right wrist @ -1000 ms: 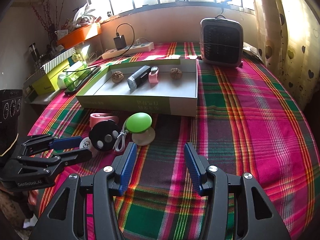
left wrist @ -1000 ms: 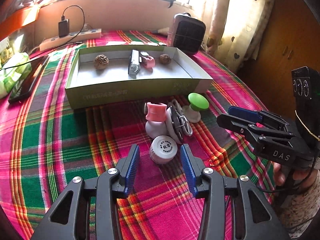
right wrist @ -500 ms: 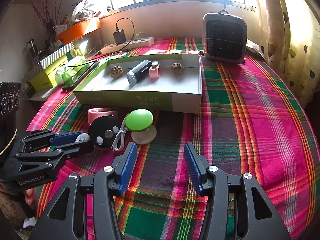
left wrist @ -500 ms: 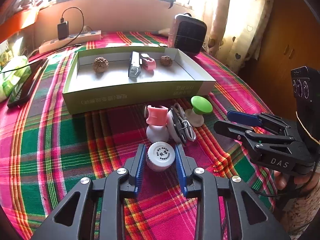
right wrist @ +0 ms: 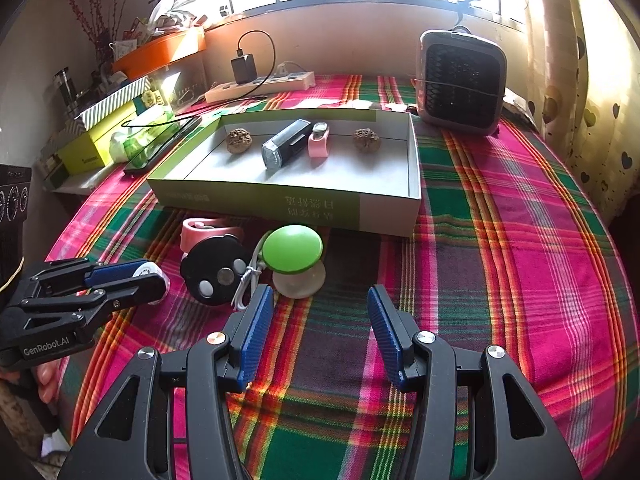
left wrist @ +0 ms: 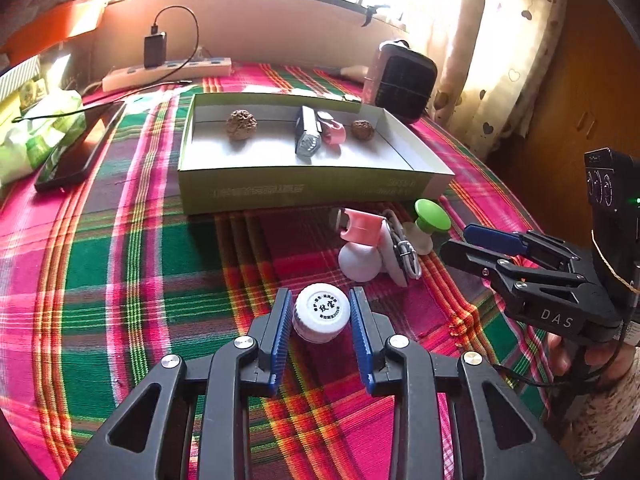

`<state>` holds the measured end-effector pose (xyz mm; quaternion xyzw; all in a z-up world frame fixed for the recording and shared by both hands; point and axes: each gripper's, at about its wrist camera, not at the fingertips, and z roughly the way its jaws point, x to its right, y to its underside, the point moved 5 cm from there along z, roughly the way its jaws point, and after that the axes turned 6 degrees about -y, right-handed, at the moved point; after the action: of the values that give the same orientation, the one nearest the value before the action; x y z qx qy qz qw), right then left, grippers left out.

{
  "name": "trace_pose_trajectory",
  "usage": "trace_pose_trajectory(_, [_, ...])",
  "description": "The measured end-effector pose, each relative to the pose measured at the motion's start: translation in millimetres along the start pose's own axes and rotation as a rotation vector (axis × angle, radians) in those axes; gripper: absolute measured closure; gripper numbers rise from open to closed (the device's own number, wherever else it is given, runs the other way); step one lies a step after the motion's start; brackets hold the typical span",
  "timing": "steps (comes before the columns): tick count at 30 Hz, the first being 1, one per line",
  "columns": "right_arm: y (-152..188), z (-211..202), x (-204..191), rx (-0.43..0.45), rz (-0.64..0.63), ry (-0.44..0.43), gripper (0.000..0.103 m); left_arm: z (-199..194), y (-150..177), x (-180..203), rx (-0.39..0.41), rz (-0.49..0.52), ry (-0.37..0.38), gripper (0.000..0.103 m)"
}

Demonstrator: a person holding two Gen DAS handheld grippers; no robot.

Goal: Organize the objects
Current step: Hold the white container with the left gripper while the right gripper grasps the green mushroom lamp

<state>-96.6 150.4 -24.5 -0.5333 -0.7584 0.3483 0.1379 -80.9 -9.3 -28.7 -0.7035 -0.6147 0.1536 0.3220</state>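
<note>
Blue ribbed pads of my left gripper (left wrist: 321, 318) sit on either side of the small white bottle (left wrist: 321, 312), which stands upright on the plaid tablecloth (left wrist: 140, 280). The jaws have just been closing, and both pads now press the bottle's sides: gripping it, cap facing the camera. The left tool points down toward the cloth at a steep slant.

My right gripper (right wrist: 320, 312) hangs over bare cloth at a similar downward slant, jaws apart with nothing between them. In the left wrist view it comes in from the right, a hand (left wrist: 588, 356) wrapped round its handle.

Just beyond the bottle lies a cluster of 4 loose items: a white ball-shaped piece with a pink clip (left wrist: 362, 226) on top, a black round disc (right wrist: 216, 272) with a white cable (right wrist: 248, 280) beside it, and a green-capped mushroom-shaped object (right wrist: 294, 254).

Further on, the shallow green-sided box (right wrist: 256, 200) holds 4 things: 2 walnuts (right wrist: 239, 140) well apart, a dark grey rectangular device (right wrist: 286, 148), and a second pink clip (right wrist: 319, 144) touching it.

At the far edge: a small heater (right wrist: 460, 80), a power strip (right wrist: 260, 84) with a charger plugged in, and a phone (left wrist: 76, 148) to the left.
</note>
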Motion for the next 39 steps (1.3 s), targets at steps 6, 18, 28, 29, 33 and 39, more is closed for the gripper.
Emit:
trace_pose_trajectory(6, [-6,11,-7,-0.020,-0.023,-0.014,0.053,-2,1,-10,0.003,-0.023,-0.010,0.076])
trace_pose_trajectory(18, [-16,29,-3,-0.053,-0.026,0.021,0.053,0,0,-11,0.002,-0.025,-0.007,0.076])
trace_pose_trajectory(28, [-20,35,1,-0.061,0.007,0.017,0.053,1,-1,-11,0.002,-0.024,-0.009,0.076])
trace_pose_trajectory(29, [-20,35,1,-0.061,0.007,0.016,0.053,1,-1,-11,0.002,-0.023,-0.009,0.076])
trace_pose_trajectory(33, [-20,35,1,-0.061,0.005,0.012,0.055,2,-1,-11,0.002,-0.019,-0.013,0.076])
trace_pose_trajectory(39, [-20,35,-2,-0.061,-0.011,0.007,0.069,3,-2,-10,0.002,-0.011,-0.020,0.076])
